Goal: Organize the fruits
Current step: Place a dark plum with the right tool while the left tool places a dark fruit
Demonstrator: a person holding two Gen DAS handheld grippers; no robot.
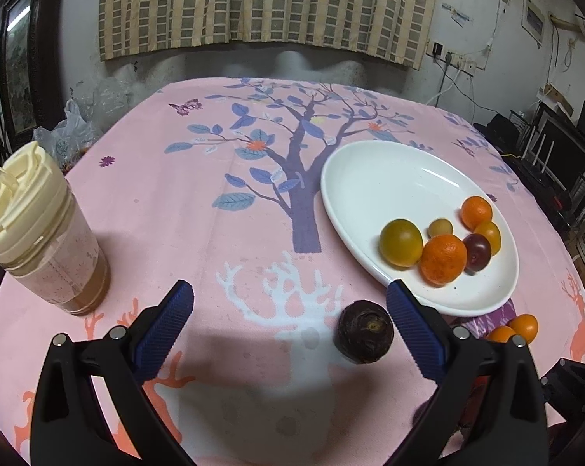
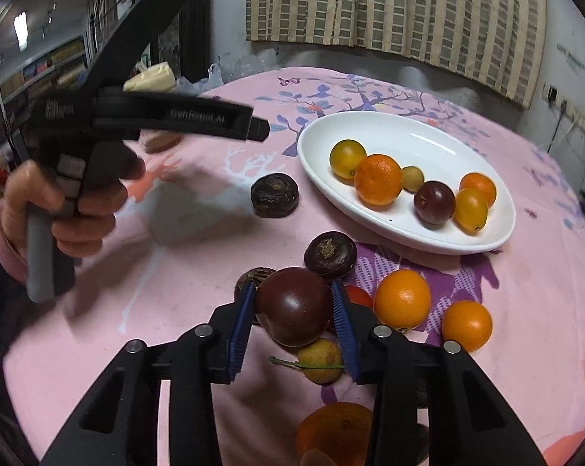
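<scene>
Landmark: white oval plate point(image 2: 409, 229) on the pink tablecloth point(image 1: 215, 209).
Right gripper point(image 2: 294, 310): jaws closed narrow on a dark red plum point(image 2: 292, 305), held above the cloth, near the plate's front rim.
Left gripper point(image 1: 290, 326): jaws spread wide, holding nothing, left of the plate's front end.
Plate contents: two tangerines, two yellow-orange fruits, one small pale fruit, one dark plum point(image 2: 434, 202).
Loose fruit: dark water chestnut point(image 1: 364, 331) just beside the plate's front rim; two oranges point(image 2: 403, 298) in front of the plate.
Drink bottle point(image 1: 40, 229): upright, well apart, left of the plate.
</scene>
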